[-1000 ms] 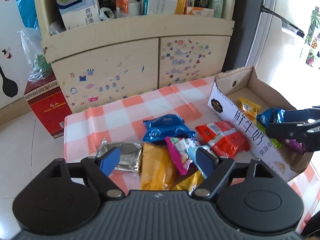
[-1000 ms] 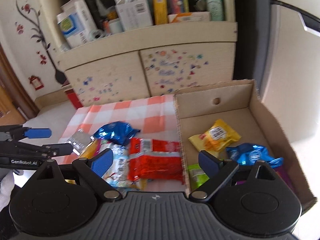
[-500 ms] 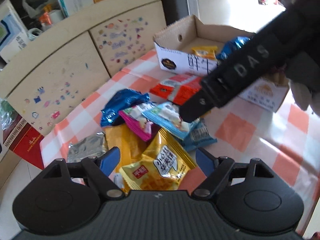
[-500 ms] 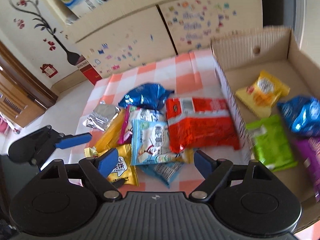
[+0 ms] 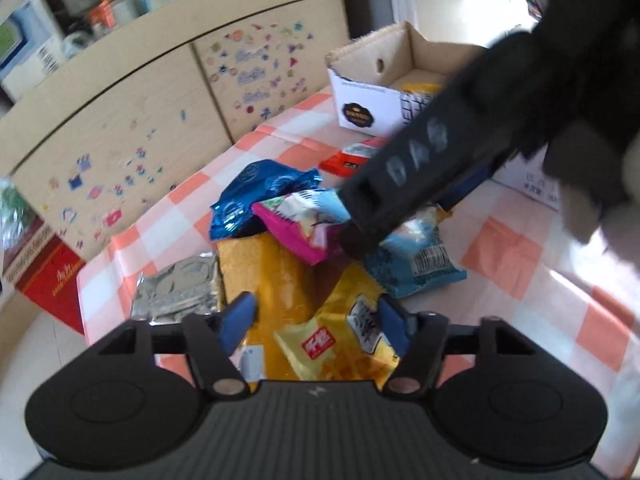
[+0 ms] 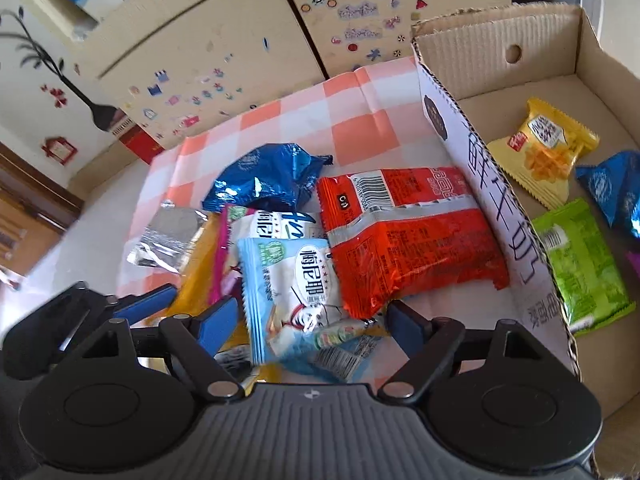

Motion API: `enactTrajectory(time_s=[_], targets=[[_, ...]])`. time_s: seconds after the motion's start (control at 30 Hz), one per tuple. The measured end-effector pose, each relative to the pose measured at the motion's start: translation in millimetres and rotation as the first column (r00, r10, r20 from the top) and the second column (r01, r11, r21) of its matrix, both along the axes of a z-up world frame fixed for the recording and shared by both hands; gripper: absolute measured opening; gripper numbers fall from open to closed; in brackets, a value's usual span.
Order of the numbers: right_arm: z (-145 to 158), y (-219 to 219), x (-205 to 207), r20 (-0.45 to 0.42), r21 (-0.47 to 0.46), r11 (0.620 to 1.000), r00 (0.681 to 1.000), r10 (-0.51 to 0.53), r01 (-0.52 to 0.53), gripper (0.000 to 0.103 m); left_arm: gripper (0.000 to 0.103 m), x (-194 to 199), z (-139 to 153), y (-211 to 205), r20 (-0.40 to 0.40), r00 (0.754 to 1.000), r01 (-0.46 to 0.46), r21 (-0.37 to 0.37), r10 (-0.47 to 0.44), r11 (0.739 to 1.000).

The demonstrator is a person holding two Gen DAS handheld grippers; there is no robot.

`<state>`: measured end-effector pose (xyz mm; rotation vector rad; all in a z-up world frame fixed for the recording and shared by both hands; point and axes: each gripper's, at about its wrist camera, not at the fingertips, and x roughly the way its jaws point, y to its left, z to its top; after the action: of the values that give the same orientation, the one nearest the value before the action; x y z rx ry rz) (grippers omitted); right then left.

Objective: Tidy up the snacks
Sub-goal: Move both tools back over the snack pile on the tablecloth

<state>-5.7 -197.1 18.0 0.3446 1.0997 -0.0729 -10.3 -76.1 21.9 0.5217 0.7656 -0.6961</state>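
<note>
On the checked tabletop (image 6: 304, 120), the left gripper (image 5: 316, 320) is closing its fingers around a yellow waffle packet (image 5: 344, 344), the right gripper (image 6: 308, 320) holds fingers spread over a light-blue snack packet (image 6: 296, 280), beside the cardboard box (image 6: 472, 52).

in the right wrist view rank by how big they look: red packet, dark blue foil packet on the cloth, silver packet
1. red packet
2. dark blue foil packet
3. silver packet, partly hidden under the orange one, so its true size is unsure
</note>
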Motion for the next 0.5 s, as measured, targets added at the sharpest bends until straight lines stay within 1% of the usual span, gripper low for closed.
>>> enactTrajectory(time_s=[0.03,0.07,0.1,0.13,0.2,0.27,0.33,0.37,0.4,0.5], targets=[[-2,1,1,-0.004,-0.018,1.000,1.000,0.006,-0.007,0.086,0.048,3,1,4,-0.020,1.000,-0.019,-0.011,0.018,1.000],[-4,2,2,-0.009,-0.032,0.999,1.000,0.011,-0.012,0.086,0.045,5,2,8,-0.037,0.999,-0.038,-0.023,0.037,0.999],[-6,3,2,-0.012,-0.045,0.999,1.000,0.015,-0.016,0.083,0.042,7,3,13,-0.054,0.997,-0.053,-0.035,0.051,0.998],[-6,3,1,-0.011,-0.058,0.998,1.000,0.020,-0.020,0.077,0.039,8,4,18,-0.070,0.996,-0.064,-0.049,0.060,0.997],[-6,1,-1,-0.009,-0.073,0.997,0.999,0.030,-0.031,0.068,0.038,10,5,26,-0.097,0.993,-0.080,-0.069,0.073,0.994],[-5,-4,-4,-0.003,-0.067,0.997,0.999,0.033,-0.033,0.064,0.038,8,5,33,-0.116,0.990,-0.085,-0.083,0.075,0.993],[-4,-4,-7,-0.008,-0.070,0.996,0.999,0.048,-0.048,0.048,0.038,5,4,38,-0.119,0.990,-0.083,-0.081,0.073,0.993],[-4,-4,-9,-0.012,-0.068,0.996,0.998,0.062,-0.063,0.045,0.038,3,4,40,-0.120,0.990,-0.086,-0.080,0.076,0.993],[-3,-2,-11,-0.012,-0.066,0.994,0.996,0.084,-0.085,0.039,0.038,3,4,43,-0.125,0.989,-0.093,-0.086,0.082,0.992],[-1,9,-20,-0.014,-0.101,0.978,0.984,0.180,-0.180,0.034,0.039,2,8,49,-0.154,0.982,-0.127,-0.119,0.108,0.985]])
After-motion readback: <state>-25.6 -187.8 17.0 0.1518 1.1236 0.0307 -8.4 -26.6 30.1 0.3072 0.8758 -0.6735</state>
